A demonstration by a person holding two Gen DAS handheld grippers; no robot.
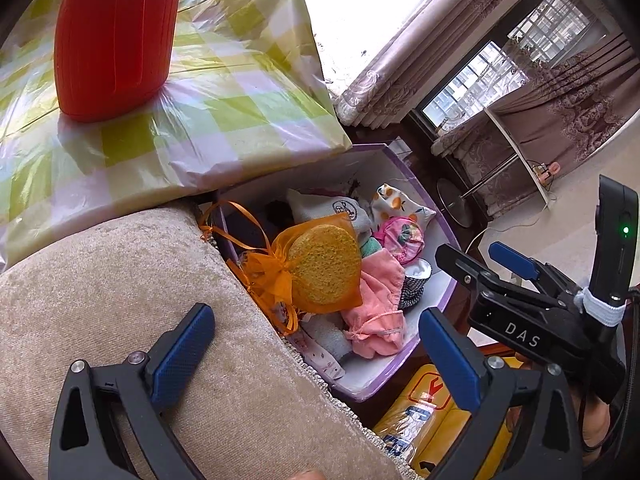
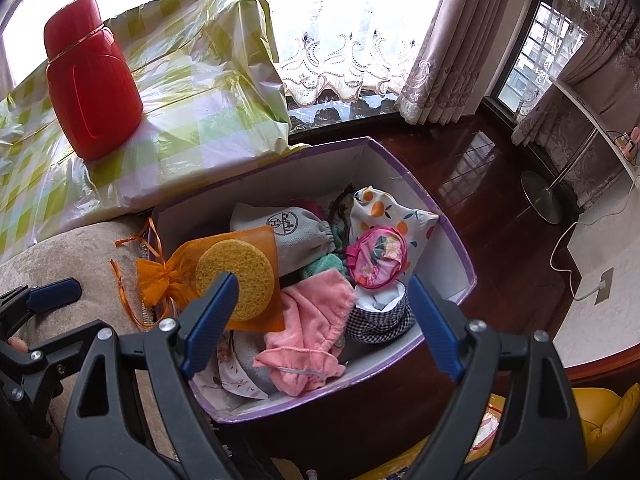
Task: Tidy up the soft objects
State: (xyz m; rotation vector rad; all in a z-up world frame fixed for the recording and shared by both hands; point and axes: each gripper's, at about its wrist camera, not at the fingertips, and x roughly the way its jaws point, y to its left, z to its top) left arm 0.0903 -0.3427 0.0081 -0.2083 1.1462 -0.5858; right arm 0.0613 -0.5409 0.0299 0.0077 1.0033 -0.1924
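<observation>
Orange pouch [image 2: 224, 276] in box [image 2: 452, 236].

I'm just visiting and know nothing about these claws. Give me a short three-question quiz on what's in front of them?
1. True or false: the left claw is holding the pink cloth.
2. Which item lies on top in the purple box? A) orange mesh bag with a yellow sponge B) red bottle C) checked parcel
3. Fill in: the red bottle stands on the ____.

Key: 1 false, both claws are open and empty; 2 A; 3 checked parcel.
</observation>
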